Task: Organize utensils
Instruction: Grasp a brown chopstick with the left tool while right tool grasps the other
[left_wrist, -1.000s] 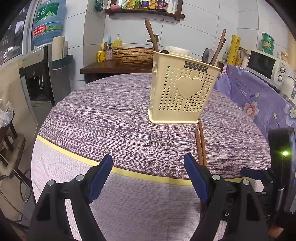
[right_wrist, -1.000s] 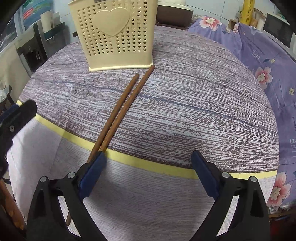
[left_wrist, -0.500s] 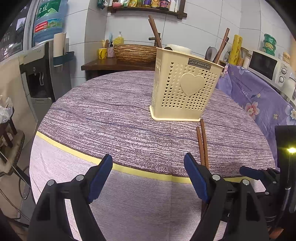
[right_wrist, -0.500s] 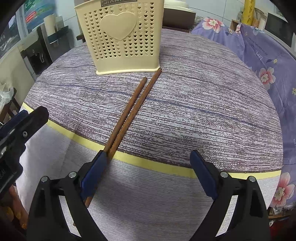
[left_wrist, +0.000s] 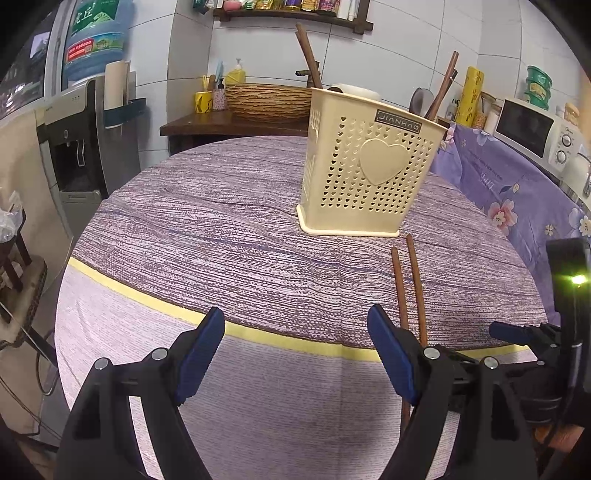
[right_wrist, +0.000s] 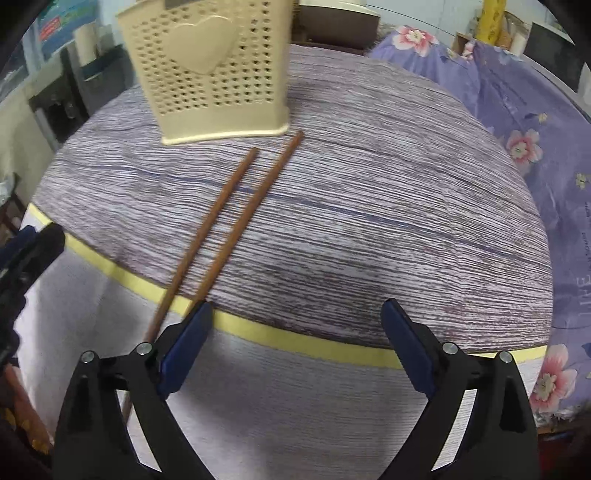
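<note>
At lower centre of each wrist view, blue-padded claws gape wide over the table edge, holding nothing.

Both the left gripper (left_wrist: 295, 334) and the right gripper (right_wrist: 297, 326) tilt down toward the purple tablecloth (right_wrist: 369, 206). Two brown chopsticks (right_wrist: 236, 214) lie side by side, running from the right gripper's left finger (right_wrist: 184, 350), which overlaps their near ends, up to the cream perforated utensil holder (left_wrist: 369, 170) at upper centre, their tips just beside its base.
</note>
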